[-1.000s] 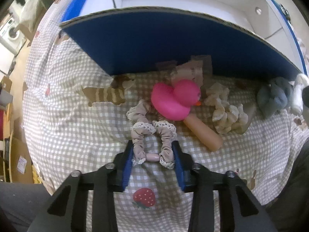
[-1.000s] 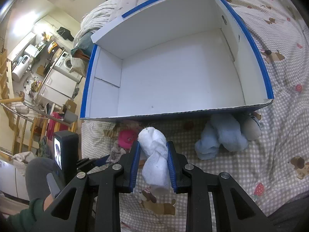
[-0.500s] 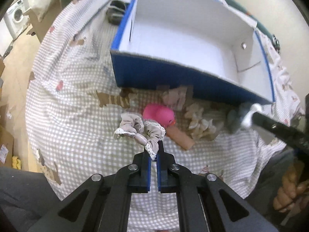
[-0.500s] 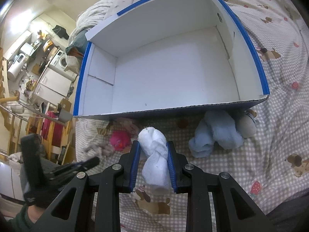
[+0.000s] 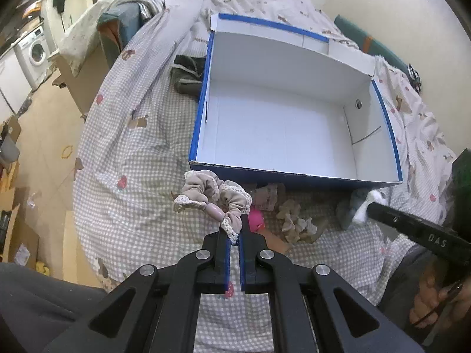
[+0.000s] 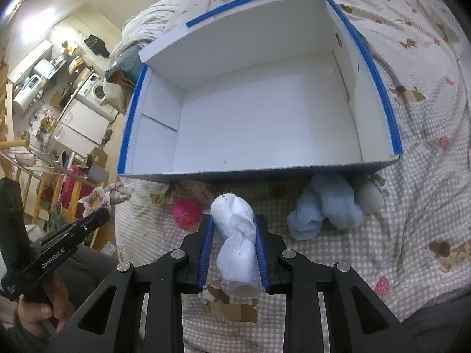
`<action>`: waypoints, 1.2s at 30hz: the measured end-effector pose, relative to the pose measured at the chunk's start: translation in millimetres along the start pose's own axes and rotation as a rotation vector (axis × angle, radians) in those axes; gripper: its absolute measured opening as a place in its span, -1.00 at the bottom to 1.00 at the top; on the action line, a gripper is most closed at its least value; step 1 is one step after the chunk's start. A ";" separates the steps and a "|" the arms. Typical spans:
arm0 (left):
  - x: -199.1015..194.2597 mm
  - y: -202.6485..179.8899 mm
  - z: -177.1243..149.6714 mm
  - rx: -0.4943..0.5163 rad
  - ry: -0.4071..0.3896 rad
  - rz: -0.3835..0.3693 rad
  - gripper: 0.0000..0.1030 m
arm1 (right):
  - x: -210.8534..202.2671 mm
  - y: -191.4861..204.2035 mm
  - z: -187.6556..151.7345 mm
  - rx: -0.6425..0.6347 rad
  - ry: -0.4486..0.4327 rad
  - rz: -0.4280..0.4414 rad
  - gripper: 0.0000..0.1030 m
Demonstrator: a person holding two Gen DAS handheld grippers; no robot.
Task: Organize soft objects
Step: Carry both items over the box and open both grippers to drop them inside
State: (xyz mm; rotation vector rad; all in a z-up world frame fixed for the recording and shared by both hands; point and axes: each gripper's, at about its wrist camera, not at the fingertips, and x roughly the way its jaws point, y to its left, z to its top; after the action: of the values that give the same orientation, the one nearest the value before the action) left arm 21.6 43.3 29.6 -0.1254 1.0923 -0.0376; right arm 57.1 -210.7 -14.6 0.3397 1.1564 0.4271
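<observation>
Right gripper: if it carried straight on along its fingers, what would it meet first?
Probably the near blue wall of the box. The right gripper, shut on the white sock, points down toward it over bare checked bedspread; depth is unclear.

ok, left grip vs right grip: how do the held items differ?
The left gripper pinches one lace-edged fold of a beige scrunchie, most of it hanging free beyond the tips. The right gripper clamps a white rolled sock across its bulk, jaws wider. The scrunchie is a loop, the sock a twisted bundle. Both are lifted, neither in the box.
</observation>
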 end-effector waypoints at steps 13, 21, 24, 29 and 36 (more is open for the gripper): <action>-0.3 -20.3 73.4 0.042 -0.074 0.026 -0.91 | -26.1 3.0 54.4 -0.032 -0.088 -0.021 -0.44; 28.2 -29.3 108.6 0.059 -0.064 0.023 -0.91 | -15.3 -0.4 91.0 -0.035 -0.127 -0.023 -0.44; 41.9 -38.2 117.1 0.075 -0.055 0.022 -0.91 | -3.8 -6.2 98.5 -0.034 -0.134 -0.029 -0.44; 65.3 -54.8 122.8 0.113 -0.036 0.018 -0.91 | 20.4 -19.8 97.2 -0.043 -0.146 -0.053 -0.44; 93.8 -65.8 119.2 0.121 -0.017 0.023 -0.91 | 38.8 -20.5 100.5 -0.070 -0.128 -0.110 -0.44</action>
State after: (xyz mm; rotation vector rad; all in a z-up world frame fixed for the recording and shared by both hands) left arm 172.6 -20.7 8.8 -0.0045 1.0713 -0.0814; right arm 166.6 -213.5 -18.5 0.2377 1.0275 0.3432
